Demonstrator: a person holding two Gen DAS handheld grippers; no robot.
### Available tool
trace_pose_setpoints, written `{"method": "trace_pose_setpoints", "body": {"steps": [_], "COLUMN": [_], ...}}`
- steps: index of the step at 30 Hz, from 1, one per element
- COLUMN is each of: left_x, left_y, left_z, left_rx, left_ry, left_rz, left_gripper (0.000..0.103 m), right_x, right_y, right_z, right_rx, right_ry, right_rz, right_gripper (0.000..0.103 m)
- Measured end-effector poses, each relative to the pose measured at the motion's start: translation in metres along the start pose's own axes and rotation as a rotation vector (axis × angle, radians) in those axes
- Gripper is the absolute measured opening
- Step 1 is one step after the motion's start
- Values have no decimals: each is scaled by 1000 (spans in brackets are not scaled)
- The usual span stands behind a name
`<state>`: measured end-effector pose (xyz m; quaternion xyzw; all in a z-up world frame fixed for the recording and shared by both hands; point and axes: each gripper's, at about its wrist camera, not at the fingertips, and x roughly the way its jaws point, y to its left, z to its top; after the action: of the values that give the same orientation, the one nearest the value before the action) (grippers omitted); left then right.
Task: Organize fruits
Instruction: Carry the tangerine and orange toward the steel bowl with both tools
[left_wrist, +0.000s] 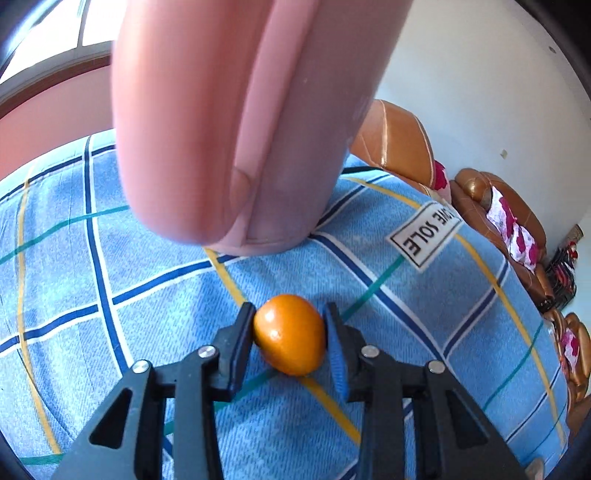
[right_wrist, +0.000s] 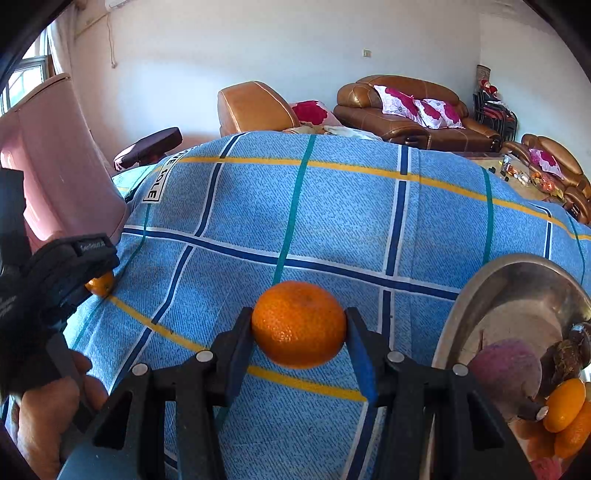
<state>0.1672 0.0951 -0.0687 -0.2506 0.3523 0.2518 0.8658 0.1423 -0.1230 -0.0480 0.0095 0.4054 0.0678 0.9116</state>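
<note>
A home living room: brown leather sofas (right_wrist: 413, 110) with floral cushions (right_wrist: 417, 105), checked bedsheet (right_wrist: 332, 206) over the table.

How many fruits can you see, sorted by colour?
Orange: 4, namely the small orange fruit in the left gripper, the mandarin in the right gripper, and two in the metal bowl
Purple: 1
Dark brown: 1
Total: 6

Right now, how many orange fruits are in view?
4, maybe more. One sits between the right tongs, a smaller one between the left tongs, and two lie in the metal bowl. The frame edge may hide others.
</note>
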Motion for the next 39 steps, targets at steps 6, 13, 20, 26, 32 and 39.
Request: {"method": "trace_pose_setpoints", "body": {"steps": [6, 13, 20, 26, 32, 39], "left_x": [-16, -27, -54, -79, -92, -102], "left_y": [13, 39, 53, 33, 32, 33], "left_z": [-12, -5, -6, -27, -31, -36], "left_rx": [236, 436, 458, 567, 609, 618], "left_ry": [102, 148, 142, 35, -72, -152], "left_rz": [-184, -355, -564, -514, -440, -374], "left_gripper": [38, 38, 38, 38, 38, 38], "right_x": [-6, -26, -54, -70, -84, -100], "right_y": [0, 13, 17, 17, 12, 8], "right_z": [0, -6, -28, -42, -54, -69], "right_rx": [2, -30, -22, -17, -4, 6], "right_ry": [-39, -140, -204, -238, -260, -282], "right_rz": [3, 55, 96, 83, 61, 27], "right_gripper": [51, 51, 51, 51, 51, 51]}}
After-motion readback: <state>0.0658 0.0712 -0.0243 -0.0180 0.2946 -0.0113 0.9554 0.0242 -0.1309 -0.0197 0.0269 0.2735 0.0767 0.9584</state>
